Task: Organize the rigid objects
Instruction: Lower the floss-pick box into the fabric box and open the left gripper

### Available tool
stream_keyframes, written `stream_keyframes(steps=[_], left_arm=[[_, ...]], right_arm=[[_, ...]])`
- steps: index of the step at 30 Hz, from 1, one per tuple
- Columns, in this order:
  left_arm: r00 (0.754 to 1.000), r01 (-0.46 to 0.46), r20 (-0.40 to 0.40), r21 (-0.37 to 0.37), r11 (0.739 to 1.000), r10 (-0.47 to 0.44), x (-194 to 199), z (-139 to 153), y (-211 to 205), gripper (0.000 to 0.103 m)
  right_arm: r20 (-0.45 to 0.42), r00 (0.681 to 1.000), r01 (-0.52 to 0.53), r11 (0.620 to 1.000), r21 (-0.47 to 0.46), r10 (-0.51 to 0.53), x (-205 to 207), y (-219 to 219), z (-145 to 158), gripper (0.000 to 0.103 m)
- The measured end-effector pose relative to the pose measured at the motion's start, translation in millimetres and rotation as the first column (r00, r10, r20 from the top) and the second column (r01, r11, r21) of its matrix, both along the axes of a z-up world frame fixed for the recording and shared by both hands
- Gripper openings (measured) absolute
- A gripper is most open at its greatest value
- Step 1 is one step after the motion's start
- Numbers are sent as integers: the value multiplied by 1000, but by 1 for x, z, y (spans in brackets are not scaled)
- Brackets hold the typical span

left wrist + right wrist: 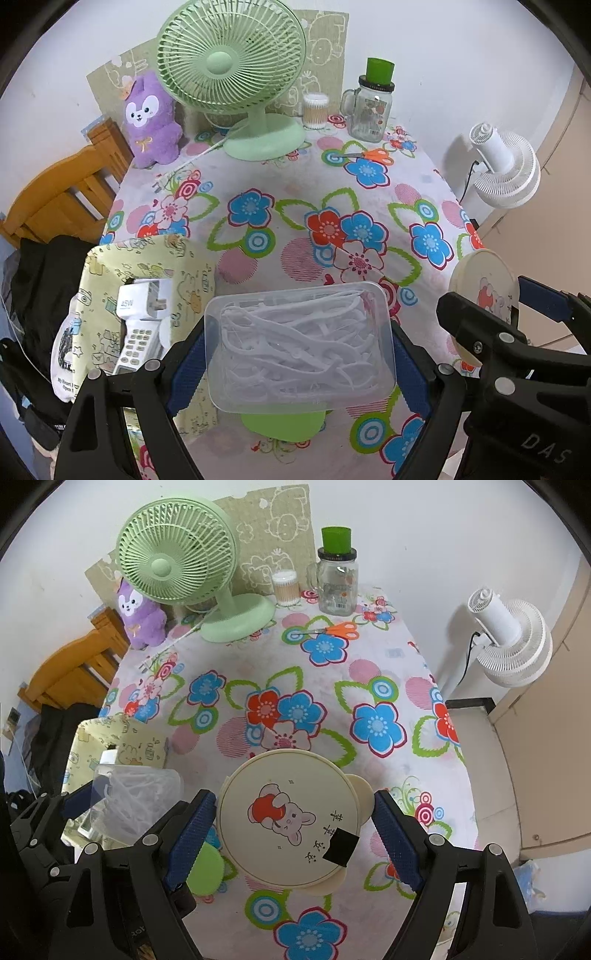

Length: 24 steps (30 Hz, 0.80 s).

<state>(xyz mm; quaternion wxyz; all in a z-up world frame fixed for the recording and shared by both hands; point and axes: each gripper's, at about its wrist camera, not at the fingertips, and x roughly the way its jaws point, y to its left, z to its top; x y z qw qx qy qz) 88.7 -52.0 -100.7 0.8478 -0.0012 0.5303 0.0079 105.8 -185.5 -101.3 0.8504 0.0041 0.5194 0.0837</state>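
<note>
clear plastic is what your left gripper (299, 354) has between its blue pads: a see-through box of white floss picks (299, 343), jaws clamped on its two short sides and holding it up off the cloth. your right gripper (295, 834) is doing the same with a round cream lidded container (288, 812) that has a cartoon bunny on top and a bit of black tape. the left pad is on its rim; i can't quite see the right pad touching, but it looks gripped too.

just left of the floss box sits a yellow fabric bin (184, 266) at the near left edge of the table, already holding a white charger (144, 299) and a remote (135, 347). so i'd guess that's where stuff goes and you're partway through, with two pieces in and two in hand.

a flat green lid-looking thing (205, 867) lies on the floral tablecloth (295, 184) below and between the grippers. further out, orange scissors (369, 155) lie loose at the far right, near a glass jar with a green cap (369, 110) and a cotton swab tub (315, 110). the green fan (236, 74) and purple plush (149, 118) sit at the far left.

what's left, i think: drop both held things into the bin, then deal with the scissors and maybe that green piece.
</note>
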Motion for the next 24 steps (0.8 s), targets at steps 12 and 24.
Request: stream_keyframes(steps=[12, 24], left_arm=[[1000, -5, 16, -6, 1000, 5, -7, 12, 35, 89], [1000, -8, 21, -12, 1000, 8, -15, 17, 71, 89]], right_arm=[[25, 1000, -15, 1000, -12, 15, -9, 36, 14, 86], [34, 999, -38, 999, -11, 39, -12, 73, 18, 86]])
